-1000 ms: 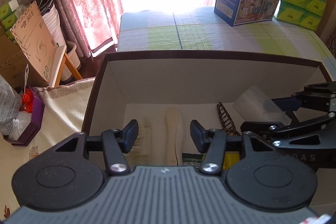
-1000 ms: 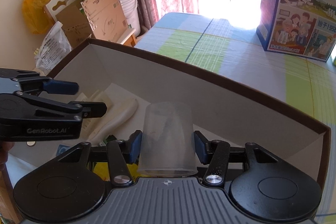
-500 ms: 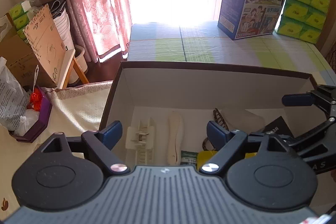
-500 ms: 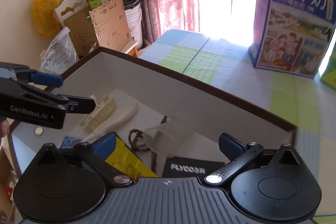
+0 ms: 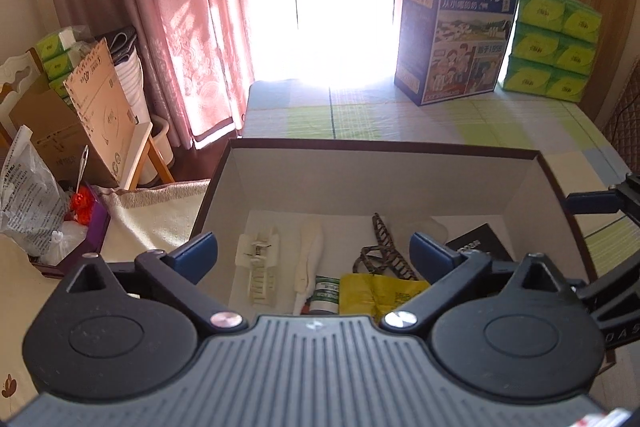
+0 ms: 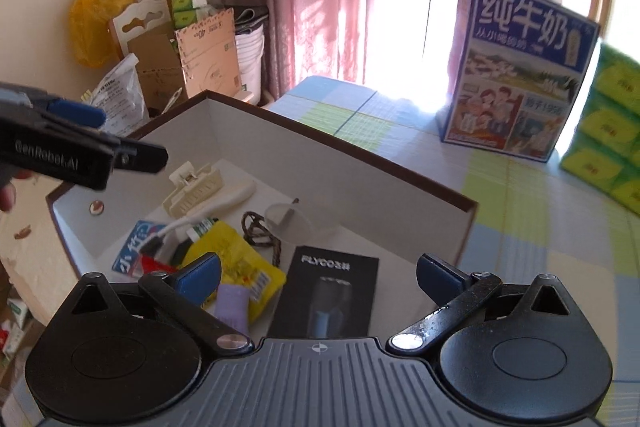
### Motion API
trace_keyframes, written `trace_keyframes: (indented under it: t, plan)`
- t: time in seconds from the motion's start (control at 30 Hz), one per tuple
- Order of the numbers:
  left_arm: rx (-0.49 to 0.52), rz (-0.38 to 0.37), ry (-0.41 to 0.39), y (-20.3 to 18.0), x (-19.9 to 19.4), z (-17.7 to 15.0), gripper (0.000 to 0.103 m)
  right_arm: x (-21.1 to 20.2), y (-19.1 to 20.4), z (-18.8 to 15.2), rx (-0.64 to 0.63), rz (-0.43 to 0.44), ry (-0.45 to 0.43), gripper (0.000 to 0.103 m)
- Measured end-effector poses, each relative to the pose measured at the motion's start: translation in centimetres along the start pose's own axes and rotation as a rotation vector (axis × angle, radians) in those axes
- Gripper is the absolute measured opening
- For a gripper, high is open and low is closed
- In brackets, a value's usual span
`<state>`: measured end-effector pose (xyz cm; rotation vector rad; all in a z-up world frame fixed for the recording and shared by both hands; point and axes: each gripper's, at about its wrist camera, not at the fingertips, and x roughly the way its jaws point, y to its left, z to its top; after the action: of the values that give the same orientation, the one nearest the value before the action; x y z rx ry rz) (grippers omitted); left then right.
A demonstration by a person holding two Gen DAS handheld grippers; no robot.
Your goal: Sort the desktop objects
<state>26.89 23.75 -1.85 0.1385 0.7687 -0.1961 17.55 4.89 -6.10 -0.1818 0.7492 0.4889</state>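
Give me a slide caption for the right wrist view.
Open right gripper above the sorting box, clear cup lying inside.

The right gripper (image 5: 608, 227) is running off the right edge of the left wrist view, beyond the right finger, so its jaws are not showing whole there. The clear cup (image 6: 294, 223), lying ahead between the right wrist fingers, is blending into the box (image 6: 400, 187) floor. The left finger is covering part of the yellow packet (image 6: 240, 267). The tissue packs (image 6: 612, 131), far right of the fingers, are blurring.
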Motion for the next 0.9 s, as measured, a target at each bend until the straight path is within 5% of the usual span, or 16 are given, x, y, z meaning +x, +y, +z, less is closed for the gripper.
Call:
trace_keyframes:
  t: [0.33, 0.9]
  plan:
    - [0.005, 0.034, -0.08, -2.0, -5.2, -1.6, 0.102, -4.6, -0.4, -1.6, 0.043, 0.012, -0.024, 0.101]
    - [-0.137, 0.088, -0.012, -5.7, -11.0, -6.5, 0.102, -9.6, -0.5, -6.7, -0.036, 0.081, 0.061, 0.101]
